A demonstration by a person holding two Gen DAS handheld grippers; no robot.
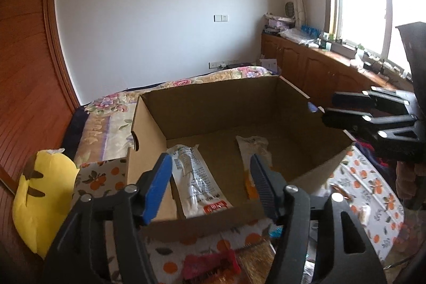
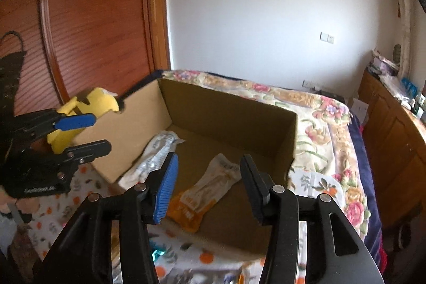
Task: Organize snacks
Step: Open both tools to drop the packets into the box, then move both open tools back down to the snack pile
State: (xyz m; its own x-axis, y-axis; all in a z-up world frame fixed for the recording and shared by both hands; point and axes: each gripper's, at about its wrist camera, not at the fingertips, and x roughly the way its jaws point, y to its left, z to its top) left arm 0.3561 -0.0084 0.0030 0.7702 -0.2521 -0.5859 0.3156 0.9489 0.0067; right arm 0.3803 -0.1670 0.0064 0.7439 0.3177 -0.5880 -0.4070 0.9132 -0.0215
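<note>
my left gripper (image 1: 210, 188) is let go, jaws apart with nothing pinched. my right gripper (image 2: 210, 189) is let go too. past my left jaws the white snack pack (image 1: 195, 182) lies flat in the cardboard box (image 1: 213, 103). under my right jaws lies the orange snack pack (image 2: 205, 193), in the same box.

Both wrist cams look fwd and down, close over the cardboard box (image 1: 306, 124) on the bed (image 2: 319, 124); both share box interior, L vs R side.
</note>
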